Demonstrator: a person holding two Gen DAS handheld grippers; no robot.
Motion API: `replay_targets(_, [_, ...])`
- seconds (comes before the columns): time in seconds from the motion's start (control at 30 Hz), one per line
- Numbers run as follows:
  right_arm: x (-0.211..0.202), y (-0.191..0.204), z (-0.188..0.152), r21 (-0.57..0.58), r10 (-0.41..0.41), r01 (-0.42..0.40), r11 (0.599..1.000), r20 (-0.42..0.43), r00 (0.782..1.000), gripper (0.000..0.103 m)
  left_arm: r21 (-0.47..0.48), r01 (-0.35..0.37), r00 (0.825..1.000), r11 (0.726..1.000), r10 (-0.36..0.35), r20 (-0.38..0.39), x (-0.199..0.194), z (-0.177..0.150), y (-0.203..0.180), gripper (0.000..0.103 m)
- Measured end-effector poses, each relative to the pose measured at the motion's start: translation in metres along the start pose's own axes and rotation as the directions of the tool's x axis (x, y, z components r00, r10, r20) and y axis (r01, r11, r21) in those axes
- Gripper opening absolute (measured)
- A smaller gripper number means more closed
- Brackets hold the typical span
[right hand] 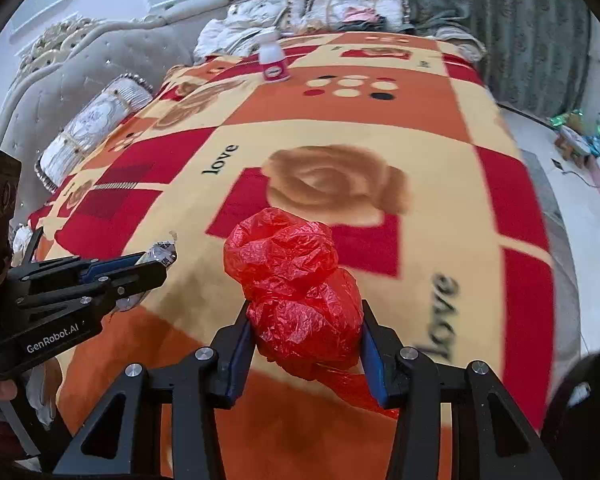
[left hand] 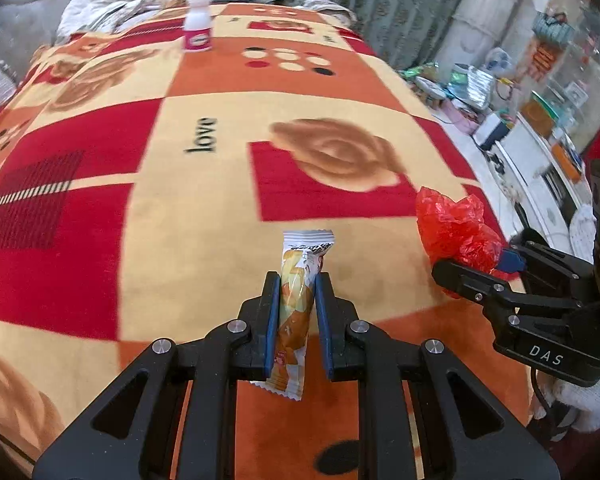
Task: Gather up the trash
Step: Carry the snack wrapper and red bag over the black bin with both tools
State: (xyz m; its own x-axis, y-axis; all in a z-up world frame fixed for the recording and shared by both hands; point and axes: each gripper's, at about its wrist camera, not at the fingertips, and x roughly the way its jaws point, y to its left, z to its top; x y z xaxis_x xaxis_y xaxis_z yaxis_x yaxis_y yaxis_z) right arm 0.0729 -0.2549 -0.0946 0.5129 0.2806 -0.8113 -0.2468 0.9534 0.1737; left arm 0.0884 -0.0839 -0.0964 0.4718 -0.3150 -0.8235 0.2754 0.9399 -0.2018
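Nearest item: left gripper (left hand: 297,280), blue pads pinched on a snack wrapper (left hand: 296,312), which stands upright between them with its crimped top above the fingertips and its lower end hanging behind the pads. Beside it, to the right: right gripper (right hand: 306,320), jaws partly closed and pressing both flanks of a crumpled red plastic bag (right hand: 296,288); the bag bulges above and ahead of the pads and a loose tail of film trails below. Both items appear lifted clear of the bed, though the bag's underside is hidden. Under both: patterned blanket (left hand: 204,208), squares of red, orange and cream with printed roses and the word "love". Far end of the blanket: one small white bottle (left hand: 198,24) with a pink label, upright, well apart from both grippers and likely the remaining piece of trash on the bed. Beyond that: heaped pillows and bedding against a padded grey headboard (right hand: 80,76), green curtain behind. Right of the bed, on the floor: assorted clutter, too small to sort. No bin or collecting bag is visible in either view. Handling note, as a judgement: the step in hand looks like carrying two held items off to a drop point. Keep the grip steady on both; the bag is springy and may creep out of the pads, so avoid sudden swings, and mind the trailing film.
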Motion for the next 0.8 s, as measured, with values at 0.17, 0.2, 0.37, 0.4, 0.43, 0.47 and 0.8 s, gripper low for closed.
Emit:
replay_targets(0.17, [-0.02,-0.014,-0.019,0.031,-0.024,0.024,0.999,0.01,1.0,0.045,0.033,0.024,1.0,0.999,-0.024,-0.004,0.0,-0.005,-0.028,0.015])
replay_targets(0.2, [-0.023,-0.017,-0.021,0.036,-0.026,0.026,0.999,0.012,1.0,0.045,0.041,0.028,1.0,0.999,-0.028,-0.006,0.0,-0.006,-0.033,0.015])
replay_targets(0.37, [-0.036,-0.031,-0.034,0.061,-0.041,0.04,0.997,0.018,0.999,0.045,0.07,0.042,0.999,0.997,-0.041,-0.011,0.001,-0.01,-0.053,0.015])
replay_targets(0.4, [-0.038,-0.034,-0.037,0.065,-0.045,0.044,0.997,0.018,0.999,0.045,0.075,0.045,0.999,0.996,-0.044,-0.012,0.001,-0.01,-0.057,0.015])
replay_targets(0.43, [-0.04,-0.036,-0.039,0.069,-0.047,0.046,0.997,0.019,0.999,0.045,0.08,0.047,0.999,0.996,-0.046,-0.012,0.001,-0.011,-0.06,0.015])
replay_targets(0.47, [-0.042,-0.038,-0.041,0.074,-0.049,0.047,0.996,0.021,0.999,0.045,0.086,0.05,0.999,0.995,-0.049,-0.014,0.002,-0.011,-0.064,0.015])
replay_targets(0.8, [-0.063,-0.062,-0.056,0.116,-0.081,0.076,0.99,0.035,0.996,0.045,0.143,0.076,0.997,0.987,-0.074,-0.023,0.005,-0.011,-0.101,0.015])
